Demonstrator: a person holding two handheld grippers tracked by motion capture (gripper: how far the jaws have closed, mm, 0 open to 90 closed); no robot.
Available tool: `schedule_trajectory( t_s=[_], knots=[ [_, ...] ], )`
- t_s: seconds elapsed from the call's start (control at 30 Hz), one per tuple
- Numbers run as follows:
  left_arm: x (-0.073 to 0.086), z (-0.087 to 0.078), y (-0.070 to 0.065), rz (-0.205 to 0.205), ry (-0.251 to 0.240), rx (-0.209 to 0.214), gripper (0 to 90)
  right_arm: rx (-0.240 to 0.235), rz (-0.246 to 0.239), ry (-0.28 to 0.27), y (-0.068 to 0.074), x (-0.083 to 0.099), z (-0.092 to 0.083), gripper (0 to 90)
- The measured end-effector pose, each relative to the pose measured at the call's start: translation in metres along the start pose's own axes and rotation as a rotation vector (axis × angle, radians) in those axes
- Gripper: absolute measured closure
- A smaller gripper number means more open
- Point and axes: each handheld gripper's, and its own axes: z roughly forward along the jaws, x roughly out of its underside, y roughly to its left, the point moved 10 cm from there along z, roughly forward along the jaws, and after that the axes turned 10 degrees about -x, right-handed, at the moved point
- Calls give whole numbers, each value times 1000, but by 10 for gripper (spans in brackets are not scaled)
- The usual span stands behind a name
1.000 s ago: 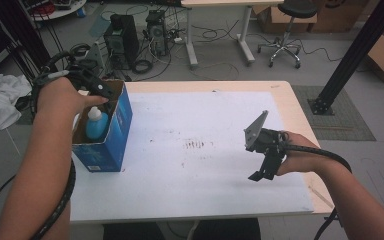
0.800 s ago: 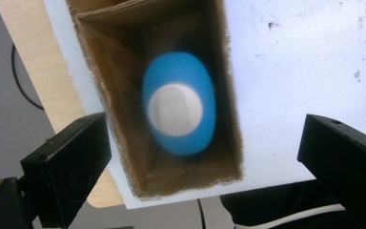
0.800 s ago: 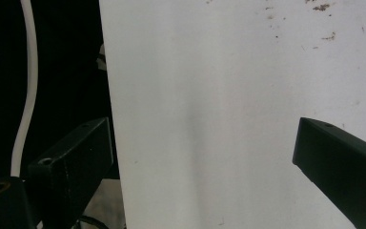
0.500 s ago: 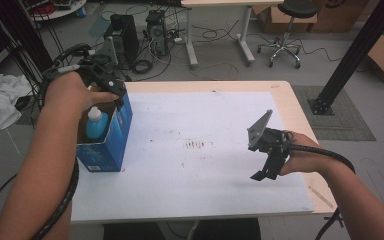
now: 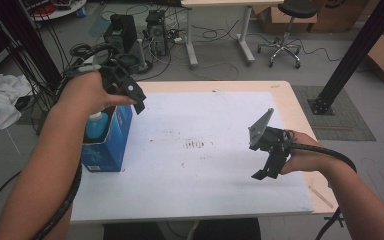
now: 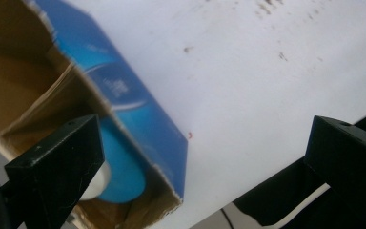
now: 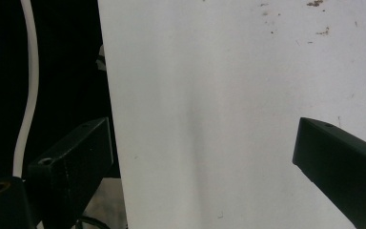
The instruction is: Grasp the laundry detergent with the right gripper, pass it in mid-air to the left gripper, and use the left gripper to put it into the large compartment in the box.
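Observation:
A blue cardboard box (image 5: 107, 142) with an open top stands at the table's left edge; it is also in the left gripper view as the blue box (image 6: 138, 119). Inside it sits a light-blue bottle with a white cap (image 5: 96, 125), seen in the left gripper view as the bottle (image 6: 121, 179). My left gripper (image 5: 135, 97) hovers above the box's far right corner, open and holding nothing; its jaws stand wide apart around the left gripper's midpoint (image 6: 205, 157). My right gripper (image 5: 266, 169) hangs over the right part of the table, open and empty, right gripper midpoint (image 7: 209, 167).
The white table top (image 5: 200, 170) carries small dark specks (image 5: 195, 145) near its middle. A wooden rim (image 5: 300, 120) runs along the right side. Behind the table are computer towers (image 5: 155, 25), cables, an office chair (image 5: 285, 30) and a black post (image 5: 350, 60).
My left gripper has risen out of the box and moved right and away from the bottle, which stays inside. The right gripper has barely shifted.

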Motion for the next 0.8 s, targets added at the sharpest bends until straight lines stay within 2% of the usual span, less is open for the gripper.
schedule_trajectory(
  t_s=[0.07, 0.17, 0.23, 0.27, 0.4, 0.5, 0.6, 0.67, 0.8],
  knots=[
    [-2, -2, -8, 55, -14, -5, 1, 0, 1, 1, 0, 0, 0, 59],
    [-5, -5, -23, 139, -44, 12, 1, -2, 2, 4, 0, -1, -1, 59],
    [-5, -6, -31, 191, -47, 14, 1, -5, 3, 10, 1, -1, -1, 59],
    [-4, -6, -39, 251, -48, 21, 1, -7, 3, 12, 1, -1, -1, 59],
    [3, -5, -60, 390, -35, 4, 1, -9, 0, 26, 1, -3, 0, 59],
    [11, -4, -75, 490, -26, 28, 1, -14, 4, 32, 2, -4, 1, 59],
    [18, -1, -84, 572, -19, 44, 1, -18, 6, 42, 2, -5, 2, 59],
    [23, 3, -89, 619, -5, 71, 1, -19, 5, 46, 2, -6, 1, 59],
    [26, 10, -94, 649, -3, 94, 1, -19, 4, 48, 0, -8, -1, 59]
  ],
)
